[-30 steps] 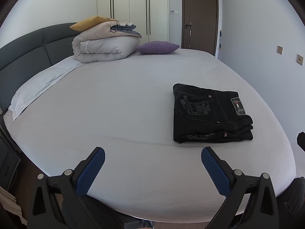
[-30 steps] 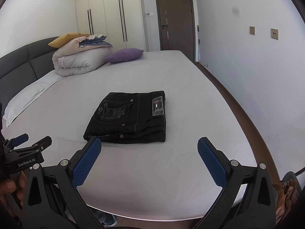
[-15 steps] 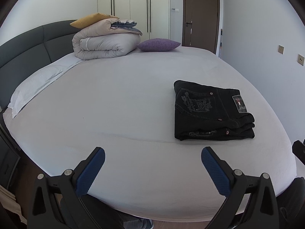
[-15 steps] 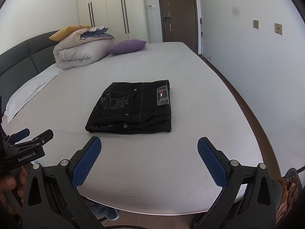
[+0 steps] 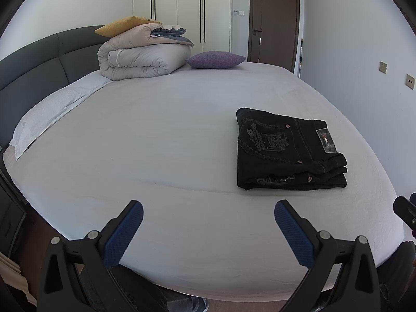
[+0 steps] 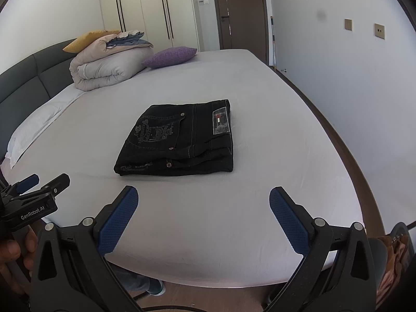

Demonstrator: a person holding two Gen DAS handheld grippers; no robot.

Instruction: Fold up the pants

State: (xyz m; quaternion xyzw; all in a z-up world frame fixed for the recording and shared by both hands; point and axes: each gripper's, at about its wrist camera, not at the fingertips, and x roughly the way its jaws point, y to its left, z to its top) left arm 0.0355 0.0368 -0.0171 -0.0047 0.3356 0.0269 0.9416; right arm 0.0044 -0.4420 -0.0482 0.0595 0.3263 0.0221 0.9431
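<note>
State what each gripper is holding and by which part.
Nothing. The left gripper and right gripper are open and empty; the folded pants lie free on the bed.

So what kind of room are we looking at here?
Almost certainly a home bedroom: a wide bed with a padded headboard, a rolled duvet, and tall wardrobe doors behind. Folded black pants lie on it.
</note>
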